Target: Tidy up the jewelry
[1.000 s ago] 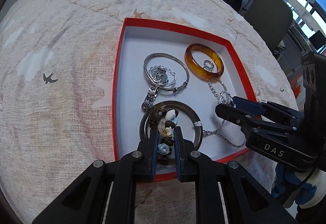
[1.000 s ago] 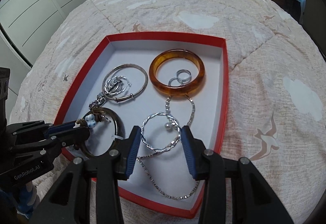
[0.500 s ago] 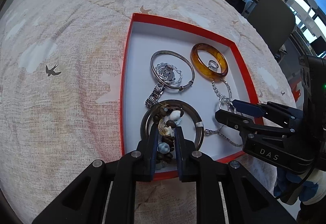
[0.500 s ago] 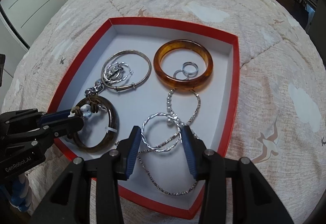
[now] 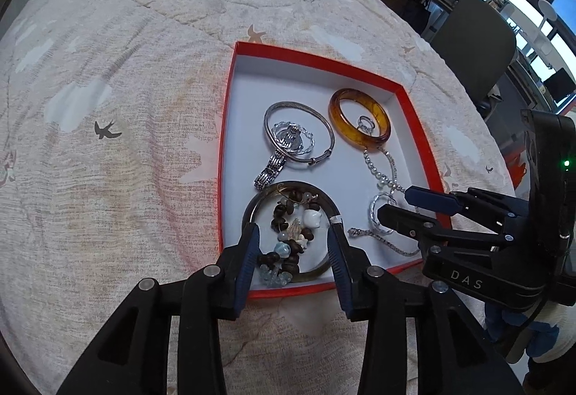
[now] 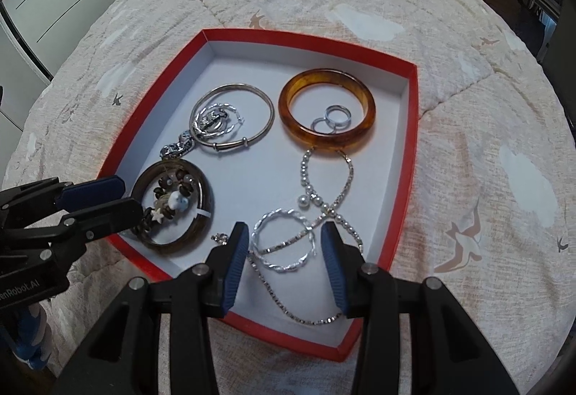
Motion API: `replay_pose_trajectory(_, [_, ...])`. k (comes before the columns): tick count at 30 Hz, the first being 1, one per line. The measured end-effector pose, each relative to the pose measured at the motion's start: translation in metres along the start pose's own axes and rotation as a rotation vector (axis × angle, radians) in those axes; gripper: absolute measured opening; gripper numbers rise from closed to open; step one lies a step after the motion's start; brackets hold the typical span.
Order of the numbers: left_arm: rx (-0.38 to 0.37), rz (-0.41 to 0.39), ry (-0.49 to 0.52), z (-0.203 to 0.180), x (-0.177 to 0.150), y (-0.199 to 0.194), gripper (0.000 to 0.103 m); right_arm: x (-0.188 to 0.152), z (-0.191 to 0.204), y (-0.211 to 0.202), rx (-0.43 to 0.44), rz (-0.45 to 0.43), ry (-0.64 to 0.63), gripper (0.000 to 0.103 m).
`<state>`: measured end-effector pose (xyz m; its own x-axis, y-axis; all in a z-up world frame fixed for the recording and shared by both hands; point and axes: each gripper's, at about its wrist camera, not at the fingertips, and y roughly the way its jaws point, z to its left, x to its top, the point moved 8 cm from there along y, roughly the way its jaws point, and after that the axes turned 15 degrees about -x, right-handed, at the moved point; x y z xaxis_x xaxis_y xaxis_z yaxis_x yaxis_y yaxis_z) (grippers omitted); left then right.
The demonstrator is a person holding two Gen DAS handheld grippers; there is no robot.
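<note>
Tray [image 6: 408,157]: shallow red box lid with a white floor, lying on a bed [image 6: 468,128] covered by a beige quilt printed with birds.
Far right of tray: amber bangle [image 6: 360,96] flat on the floor, two small silver rings [image 6: 333,118] inside it.
Far left of tray: thin silver bangle [image 6: 261,127] ringing a twisted silver hoop, with a silver link strap [image 6: 176,147] running out under its near edge.
Near left corner: dark bangle [image 5: 252,206] with a brown bead bracelet [image 5: 288,240] heaped inside it.
Near right of tray: twisted silver hoop [image 6: 282,240] lying over a bead chain [image 6: 306,175] and a thin silver chain [image 6: 288,308].
Left tongs [image 5: 293,240]: jaws have just been opening; now apart, either side of the bead bracelet, pads clear of it.
Right tongs [image 6: 284,244]: jaws apart, straddling the twisted hoop without pressing on it.
</note>
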<state>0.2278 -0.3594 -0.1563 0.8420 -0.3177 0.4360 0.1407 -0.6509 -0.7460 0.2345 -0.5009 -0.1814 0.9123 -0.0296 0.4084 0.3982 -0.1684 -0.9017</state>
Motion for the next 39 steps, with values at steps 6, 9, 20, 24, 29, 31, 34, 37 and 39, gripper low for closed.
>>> replay_pose_trajectory(6, [0.007, -0.034, -0.001, -0.003, 0.0, -0.023, 0.049, 0.0, -0.001, -0.02, -0.008, -0.023, 0.014, 0.04])
replay_pose_trajectory(9, [0.025, -0.064, -0.011, -0.004, 0.0, -0.036, 0.057, 0.0, -0.001, -0.034, -0.006, -0.041, 0.034, 0.04])
replay_pose_trajectory(20, [0.175, -0.179, -0.007, 0.001, -0.02, -0.11, 0.076, -0.015, 0.029, -0.108, 0.031, -0.134, 0.087, 0.045])
replay_pose_trajectory(24, [0.221, -0.211, 0.013, -0.002, -0.031, -0.138, 0.081, -0.028, 0.048, -0.136, 0.043, -0.164, 0.088, 0.045])
replay_pose_trajectory(29, [0.258, -0.242, 0.036, -0.003, -0.05, -0.168, 0.083, -0.048, 0.071, -0.164, 0.046, -0.195, 0.082, 0.046])
replay_pose_trajectory(31, [0.264, -0.255, 0.042, -0.003, -0.057, -0.179, 0.083, -0.054, 0.078, -0.173, 0.044, -0.205, 0.079, 0.046])
replay_pose_trajectory(34, [0.27, -0.276, 0.049, -0.002, -0.067, -0.196, 0.083, -0.063, 0.089, -0.187, 0.042, -0.22, 0.073, 0.047])
replay_pose_trajectory(37, [0.27, -0.301, 0.049, -0.001, -0.076, -0.213, 0.083, -0.07, 0.098, -0.202, 0.039, -0.24, 0.068, 0.047])
replay_pose_trajectory(39, [0.273, -0.318, 0.046, 0.001, -0.081, -0.223, 0.084, -0.073, 0.103, -0.21, 0.038, -0.251, 0.06, 0.048])
